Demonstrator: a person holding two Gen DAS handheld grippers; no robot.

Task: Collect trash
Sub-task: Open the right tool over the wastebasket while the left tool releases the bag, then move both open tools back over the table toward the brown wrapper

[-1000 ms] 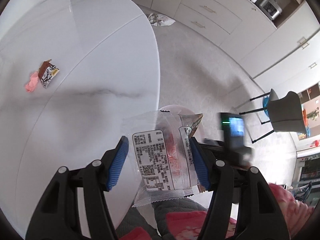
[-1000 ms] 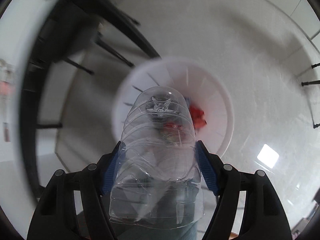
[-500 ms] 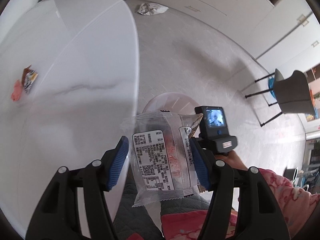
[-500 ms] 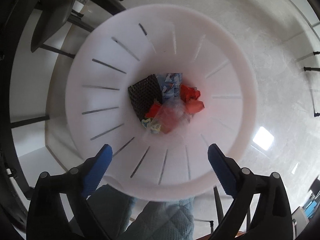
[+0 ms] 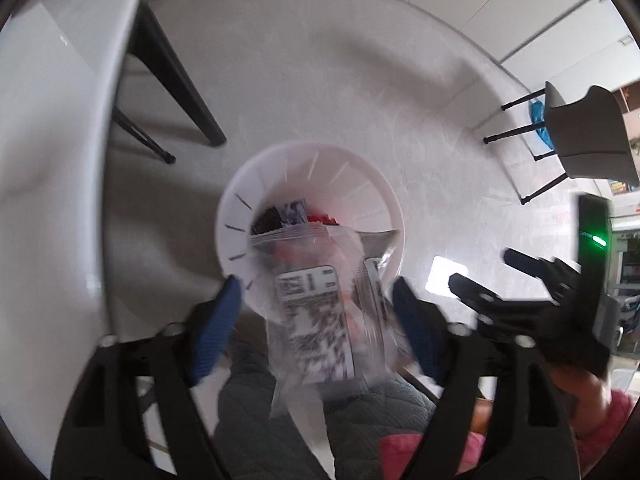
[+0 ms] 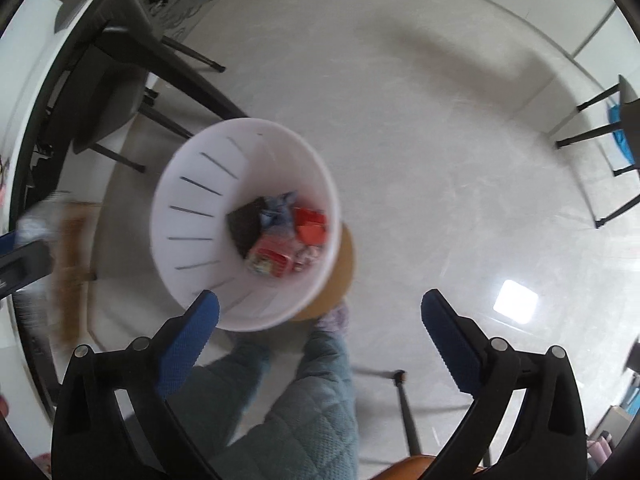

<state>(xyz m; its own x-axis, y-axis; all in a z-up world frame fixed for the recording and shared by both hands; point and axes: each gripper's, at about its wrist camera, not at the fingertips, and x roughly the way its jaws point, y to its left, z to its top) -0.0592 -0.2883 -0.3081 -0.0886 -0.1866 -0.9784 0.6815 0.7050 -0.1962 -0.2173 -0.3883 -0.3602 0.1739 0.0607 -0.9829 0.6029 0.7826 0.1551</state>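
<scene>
Left gripper (image 5: 316, 320) has just been opening, pads clear of the clear plastic snack wrapper (image 5: 320, 312) above the white slotted bin (image 5: 240, 200); light, it might flutter past the rim. Right gripper (image 6: 320, 316) has also just been opening, wide and empty.

Bin (image 6: 188, 208) stands on the floor (image 6: 440, 140) just right of the worktop (image 5: 52, 160), wrappers (image 6: 280, 236) lying in its bottom; the packet (image 5: 320, 312) hangs above the bin's near rim, between the left hand-held gripper's (image 5: 316, 324) fingers, touching neither.
</scene>
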